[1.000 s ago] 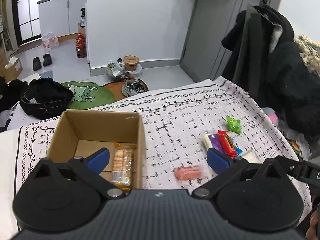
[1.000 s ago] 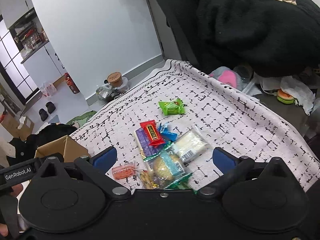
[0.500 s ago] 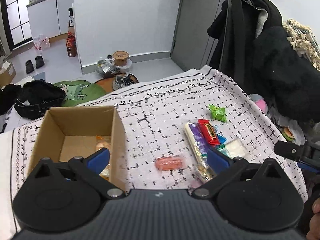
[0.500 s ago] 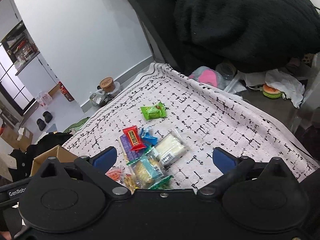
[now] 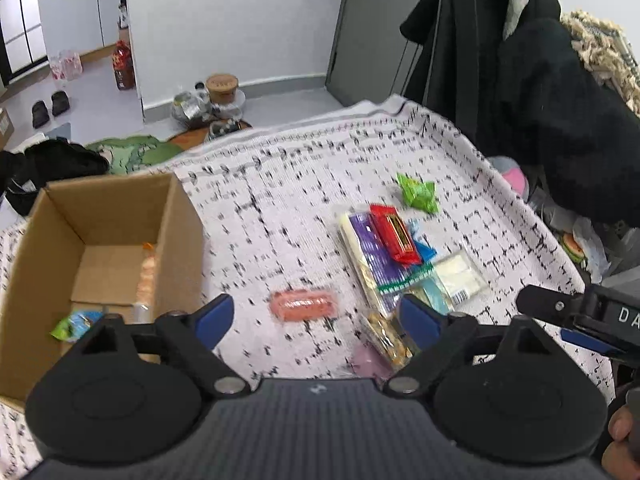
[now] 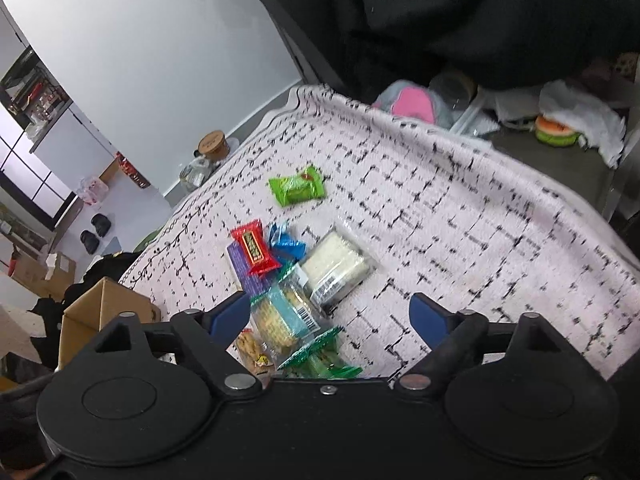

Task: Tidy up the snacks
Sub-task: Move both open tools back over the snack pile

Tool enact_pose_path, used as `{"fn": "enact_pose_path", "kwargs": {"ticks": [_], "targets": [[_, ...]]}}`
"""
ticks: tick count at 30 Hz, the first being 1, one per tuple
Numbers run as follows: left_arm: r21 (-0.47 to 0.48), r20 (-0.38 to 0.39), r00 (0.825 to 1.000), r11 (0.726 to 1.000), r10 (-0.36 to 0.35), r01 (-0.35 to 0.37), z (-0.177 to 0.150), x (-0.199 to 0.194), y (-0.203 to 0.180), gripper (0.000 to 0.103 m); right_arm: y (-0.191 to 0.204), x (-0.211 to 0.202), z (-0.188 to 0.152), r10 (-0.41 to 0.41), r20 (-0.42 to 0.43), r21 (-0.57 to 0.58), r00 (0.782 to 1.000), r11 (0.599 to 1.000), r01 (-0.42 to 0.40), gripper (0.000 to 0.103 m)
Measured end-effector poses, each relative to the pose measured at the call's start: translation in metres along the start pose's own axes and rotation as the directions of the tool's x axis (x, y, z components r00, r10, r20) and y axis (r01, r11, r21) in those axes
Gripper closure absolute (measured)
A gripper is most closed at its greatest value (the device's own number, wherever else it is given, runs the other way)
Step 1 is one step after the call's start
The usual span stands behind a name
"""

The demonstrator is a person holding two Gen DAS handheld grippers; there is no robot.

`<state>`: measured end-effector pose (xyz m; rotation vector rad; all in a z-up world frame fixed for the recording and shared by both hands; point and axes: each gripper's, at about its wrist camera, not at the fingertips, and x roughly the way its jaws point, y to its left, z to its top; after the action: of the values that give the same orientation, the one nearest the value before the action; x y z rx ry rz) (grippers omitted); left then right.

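An open cardboard box [image 5: 176, 216] stands at the left of the patterned cloth, with a biscuit pack [image 5: 146, 276] and a small green packet [image 5: 74, 324] inside. My left gripper [image 5: 316, 316] hovers over a pink snack pack [image 5: 304, 304]; its jaws are closing and the pads are apart from it. A heap of snacks lies to the right: a red bar [image 5: 394, 234] on a purple pack [image 5: 370, 252], a white pack [image 6: 334, 266], and a green packet [image 6: 298, 190] alone beyond. My right gripper [image 6: 330, 314] hangs over the clear cracker pack [image 6: 282, 316], jaws closing, pressing nothing.
The table's patterned cloth [image 6: 460, 220] drops off at the right edge, where dark coats [image 5: 540, 100] hang close by. The other gripper's body [image 5: 592, 316] juts in at the right of the left wrist view. Floor clutter lies beyond the far edge.
Both grippers have sunk toward the table and their jaws have narrowed. The left view has swung right from the box to the pink pack; the right one has closed in on the snack heap.
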<state>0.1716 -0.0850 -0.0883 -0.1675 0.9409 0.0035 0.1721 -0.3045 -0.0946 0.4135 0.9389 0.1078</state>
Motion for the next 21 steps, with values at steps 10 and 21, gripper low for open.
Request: {"fn": "enact_pose_path", "kwargs": {"ticks": [10,21], "targets": [[-0.071,-0.067,0.996,0.996,-0.054,0.049,-0.014,0.041,-0.007,0.044,-0.004,0.021,0.004,0.029,-0.047,0.024,0.998,0.999,-0.028,0.024],[-0.142,-0.095,0.990,0.986,-0.105,0.091,-0.024,0.070,-0.012,0.056,-0.003,0.037,0.005,0.046,-0.078,0.025,0.996,0.999,-0.044,0.024]]}}
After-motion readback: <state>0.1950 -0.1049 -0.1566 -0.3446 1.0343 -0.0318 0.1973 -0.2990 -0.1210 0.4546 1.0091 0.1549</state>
